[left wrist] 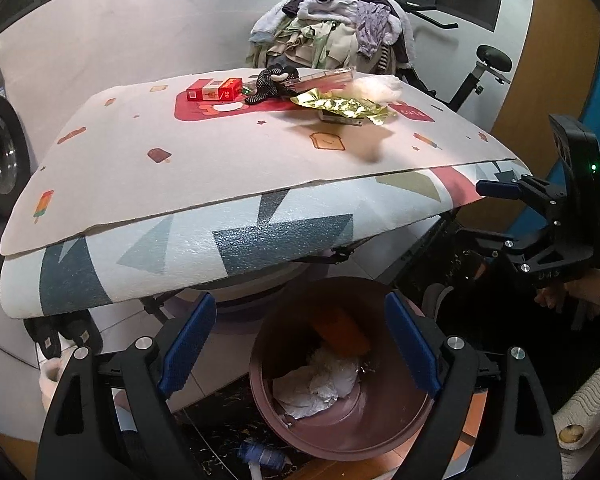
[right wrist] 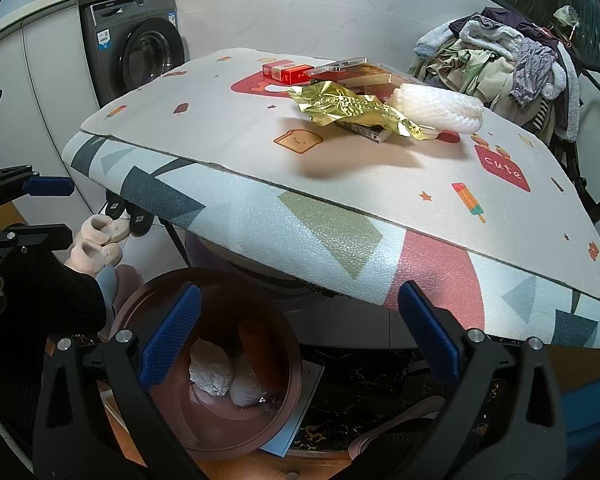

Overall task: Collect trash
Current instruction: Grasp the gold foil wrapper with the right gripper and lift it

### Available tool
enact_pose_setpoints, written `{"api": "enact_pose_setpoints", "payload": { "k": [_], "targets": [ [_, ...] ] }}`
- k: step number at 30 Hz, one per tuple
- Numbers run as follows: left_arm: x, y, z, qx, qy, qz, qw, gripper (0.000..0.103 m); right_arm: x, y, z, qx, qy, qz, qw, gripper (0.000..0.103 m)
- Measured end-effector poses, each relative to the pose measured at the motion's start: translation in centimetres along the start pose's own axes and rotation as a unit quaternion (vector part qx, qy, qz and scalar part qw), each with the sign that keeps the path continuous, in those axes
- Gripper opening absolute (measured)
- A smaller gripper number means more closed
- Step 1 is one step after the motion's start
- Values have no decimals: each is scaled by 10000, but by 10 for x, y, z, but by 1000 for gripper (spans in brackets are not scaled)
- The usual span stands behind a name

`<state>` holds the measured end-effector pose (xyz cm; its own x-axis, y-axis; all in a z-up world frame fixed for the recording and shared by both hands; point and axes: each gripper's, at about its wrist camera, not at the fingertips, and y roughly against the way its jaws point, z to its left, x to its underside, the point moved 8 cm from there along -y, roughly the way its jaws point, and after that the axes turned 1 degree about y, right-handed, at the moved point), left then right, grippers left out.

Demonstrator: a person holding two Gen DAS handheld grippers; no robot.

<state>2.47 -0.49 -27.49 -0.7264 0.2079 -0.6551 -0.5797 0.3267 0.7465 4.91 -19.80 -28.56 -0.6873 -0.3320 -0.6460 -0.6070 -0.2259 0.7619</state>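
Below the desk (left wrist: 148, 184), on the floor, stands a brown bin (left wrist: 340, 436) with crumpled white paper (left wrist: 324, 384) and an orange packet (left wrist: 342, 332) inside. The left claw (left wrist: 300, 344) hangs right over the bin's mouth, its blue fingers spread wide apart and holding nothing. The right claw (right wrist: 300, 332) hovers lower right of the desk edge, also spread wide and empty, with the bin (right wrist: 172, 428) under its left finger.

The remaining trash lies up on the desk, well apart from both claws and toward the far side: a crumpled gold wrapper (left wrist: 340, 106) resting on a small dark box (right wrist: 364, 130), a white foam sleeve (right wrist: 440, 110) just beside the wrapper, a red carton (left wrist: 214, 90) further left, and a clear plastic case (right wrist: 352, 68) behind them. A black patterned cloth (left wrist: 268, 84) lies between the carton and the wrapper. Behind the desk sits a heap of clothes (left wrist: 332, 28); a washing machine (right wrist: 136, 48) stands by the wall
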Motion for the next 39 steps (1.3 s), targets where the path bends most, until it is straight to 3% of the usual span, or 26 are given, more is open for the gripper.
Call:
{"api": "enact_pose_setpoints", "payload": {
  "k": [6, 12, 18, 31, 39],
  "targets": [
    [-12, 8, 8, -73, 131, -215, 9997, 87, -1, 2, -4, 10, -41, -17, 10000, 97],
    [-30, 7, 6, -132, -87, -314, 9994, 87, -5, 5, -10, 70, -162, 8, 9998, 97],
    [-51, 3, 3, -140, -215, -338, 9991, 87, -16, 5, -32, 547, -289, 116, 9980, 97],
    [-102, -19, 5, 291, 186, -70, 9994, 87, -66, 15, -91, 465, -924, -360, 9940, 97],
    [-132, -36, 3, 392, 214, -29, 9990, 87, -77, -9, -105, 205, -1406, 4, 9898, 97]
  ]
}}
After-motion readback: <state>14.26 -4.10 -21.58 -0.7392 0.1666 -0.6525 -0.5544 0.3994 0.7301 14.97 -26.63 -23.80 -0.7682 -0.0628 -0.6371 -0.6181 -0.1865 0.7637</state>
